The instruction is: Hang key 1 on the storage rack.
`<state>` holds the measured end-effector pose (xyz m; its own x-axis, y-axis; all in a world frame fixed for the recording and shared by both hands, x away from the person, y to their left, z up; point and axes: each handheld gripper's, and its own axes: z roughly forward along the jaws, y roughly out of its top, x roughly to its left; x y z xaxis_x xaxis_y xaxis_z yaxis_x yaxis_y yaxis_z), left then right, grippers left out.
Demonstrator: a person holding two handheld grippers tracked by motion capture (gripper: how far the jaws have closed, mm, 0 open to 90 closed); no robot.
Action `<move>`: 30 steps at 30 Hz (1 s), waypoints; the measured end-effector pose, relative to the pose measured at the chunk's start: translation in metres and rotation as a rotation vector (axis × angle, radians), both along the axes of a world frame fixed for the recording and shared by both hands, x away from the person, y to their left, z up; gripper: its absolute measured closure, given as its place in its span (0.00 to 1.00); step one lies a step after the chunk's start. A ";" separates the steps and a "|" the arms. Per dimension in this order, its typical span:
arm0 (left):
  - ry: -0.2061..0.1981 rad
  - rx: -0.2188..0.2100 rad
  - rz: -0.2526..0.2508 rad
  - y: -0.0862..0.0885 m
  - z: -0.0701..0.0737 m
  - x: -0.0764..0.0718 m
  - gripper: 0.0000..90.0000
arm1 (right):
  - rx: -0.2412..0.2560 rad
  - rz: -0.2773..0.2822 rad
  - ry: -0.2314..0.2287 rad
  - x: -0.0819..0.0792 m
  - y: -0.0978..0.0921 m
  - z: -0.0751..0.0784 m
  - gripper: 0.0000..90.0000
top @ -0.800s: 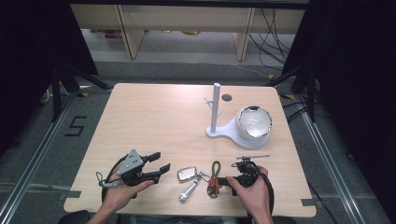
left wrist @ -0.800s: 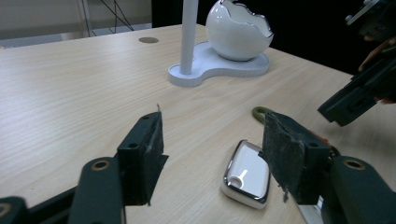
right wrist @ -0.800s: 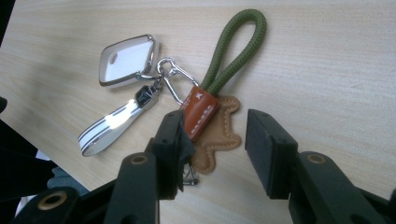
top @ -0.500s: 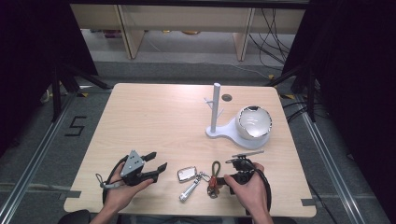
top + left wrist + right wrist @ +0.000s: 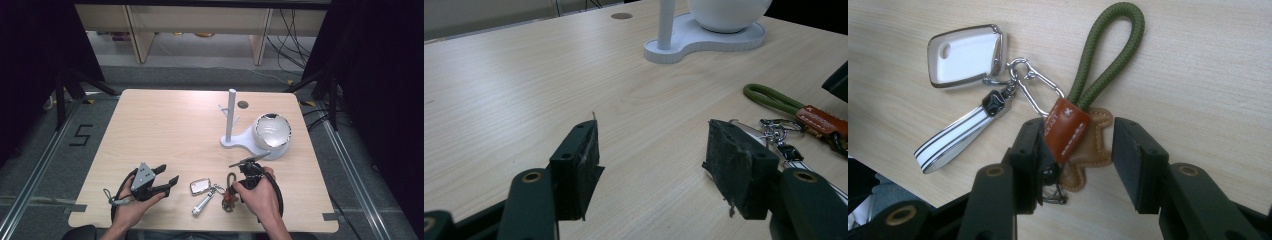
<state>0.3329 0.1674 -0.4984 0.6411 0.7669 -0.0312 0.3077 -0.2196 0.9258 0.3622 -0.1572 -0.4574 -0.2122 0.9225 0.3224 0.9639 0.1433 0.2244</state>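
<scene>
The keyring bundle (image 5: 1058,120) lies on the table (image 5: 170,130) near its front edge, just left of the person's right hand (image 5: 260,197). In the right gripper view its parts are clear: a white key fob (image 5: 967,56) with a chrome rim, a white strap with dark stripes (image 5: 955,140), a metal clasp (image 5: 1030,90), an olive-green cord loop (image 5: 1108,55), an orange-brown leather tag (image 5: 1064,129) and a tan leather charm (image 5: 1088,150) under it. The right gripper (image 5: 1075,160) stands over the tag with its jaws parted wide; the tag and charm sit in the gap, and the left-hand jaw appears to touch the tag's edge, though contact with the other jaw is not made. The charm's lower end and a small dark ring beneath it are partly hidden behind that jaw, and the lettering on the tag is too small to read. In the high view the hand covers most of this gripper and the bundle is small and blurred. The left gripper (image 5: 654,165), held low over bare table to the left of the bundle, is also wide open and empty; its view cuts off the bundle at the right edge. Farther back stands a white stand (image 5: 237,142) with a post (image 5: 231,115) and a white globe (image 5: 272,132), whose top is cropped in the left gripper view.
</scene>
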 end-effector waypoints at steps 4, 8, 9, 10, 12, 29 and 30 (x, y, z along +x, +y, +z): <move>0.006 -0.006 -0.004 -0.001 -0.001 0.000 0.42 | 0.001 0.027 0.018 0.005 0.003 -0.002 0.63; 0.024 -0.002 -0.001 0.001 -0.002 -0.001 0.42 | -0.019 0.020 0.039 0.007 0.006 -0.004 0.63; 0.026 -0.002 -0.002 0.001 -0.002 -0.001 0.42 | -0.024 0.014 0.046 0.007 0.007 -0.003 0.63; 0.027 -0.004 -0.002 0.001 -0.002 -0.001 0.42 | -0.029 0.014 0.040 0.006 0.009 -0.004 0.63; 0.028 -0.003 -0.002 0.001 -0.002 -0.001 0.42 | -0.019 0.022 0.044 0.006 0.011 -0.003 0.63; 0.043 -0.008 -0.020 0.000 -0.004 -0.002 0.42 | -0.139 0.014 0.062 0.010 0.035 -0.015 0.60; 0.042 -0.012 -0.025 0.000 -0.004 -0.001 0.42 | -0.152 0.023 0.089 0.011 0.037 -0.014 0.60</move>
<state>0.3316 0.1676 -0.5029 0.6582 0.7499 -0.0671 0.3404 -0.2169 0.9149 0.3733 -0.1206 -0.4718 -0.2104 0.9573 0.1983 0.9751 0.1911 0.1123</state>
